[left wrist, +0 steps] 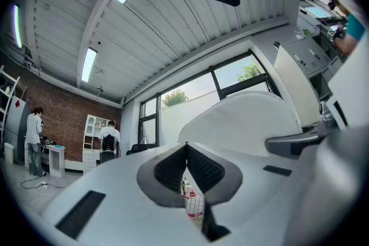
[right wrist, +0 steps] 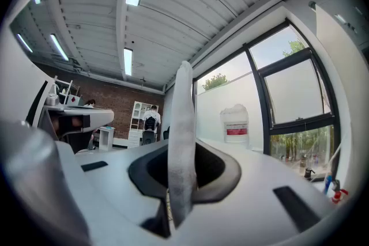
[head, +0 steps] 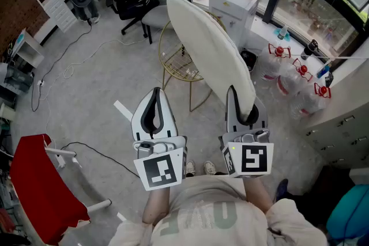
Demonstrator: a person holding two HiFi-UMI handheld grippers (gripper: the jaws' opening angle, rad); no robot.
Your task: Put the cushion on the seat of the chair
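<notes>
The right gripper (head: 240,102) was seen clenched on the near edge of the white cushion (head: 210,49), which was held on edge between its jaws and stretched up and away ahead of the tips. The gold wire chair (head: 173,70) was seen ahead of and below those tips, slightly to their left, with the cushion not yet laid on its seat. The left gripper (head: 155,96) was held just beside the right one, its jaws pressed together on nothing.

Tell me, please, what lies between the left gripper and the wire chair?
In the head view, only grey floor shows between the left gripper and the gold wire chair; nothing else stands in that stretch.
</notes>
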